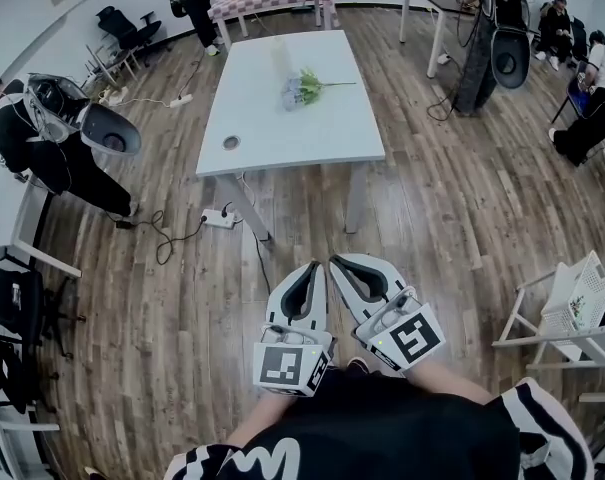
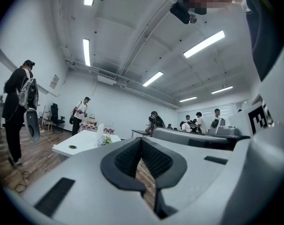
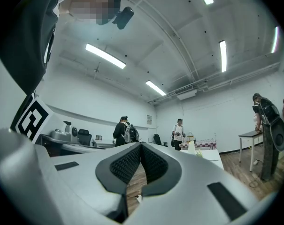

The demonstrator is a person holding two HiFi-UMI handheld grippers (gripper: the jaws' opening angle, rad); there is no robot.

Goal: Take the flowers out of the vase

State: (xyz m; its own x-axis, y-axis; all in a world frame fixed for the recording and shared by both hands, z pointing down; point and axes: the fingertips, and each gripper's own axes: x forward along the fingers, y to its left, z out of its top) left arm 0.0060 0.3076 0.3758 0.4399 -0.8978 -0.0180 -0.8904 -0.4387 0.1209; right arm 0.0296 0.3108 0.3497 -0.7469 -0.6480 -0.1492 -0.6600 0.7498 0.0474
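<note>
Person in dark clothing with a grey backpack (image 1: 44,133): stood well left of the white rectangular table (image 1: 312,133), on the wooden floor.

Black office chair (image 1: 122,23): stood beyond the table's far left corner, well apart from it.

White power strip with black cable (image 1: 220,218): lay on the floor just before the table's near left leg.

Small dark round mark (image 1: 231,142): sat on the table top near its near left edge.

Tall pale translucent vase (image 1: 280,56): stood upright on the table's far half, only faintly made out from the head view.

Bunch of pale flowers with green leaves (image 1: 304,88): lay flat on the table top just beside the vase, towards the near side, thin stem pointing to the table's right edge; not inside the vase.

Left gripper, white with black pads (image 1: 312,266) (image 2: 141,139): hung well before the table's near edge, above the floor; fingers closed tip to tip, nothing between them.

Right gripper, white with black pads (image 1: 338,260) (image 3: 140,144): hung just beside the left gripper, equally far from the table; fingers closed together, empty.

Person with a dark backpack (image 1: 487,28): stood well right of the table's far end.

White slatted basket on a white frame (image 1: 577,298): stood far right of the table's near end.
</note>
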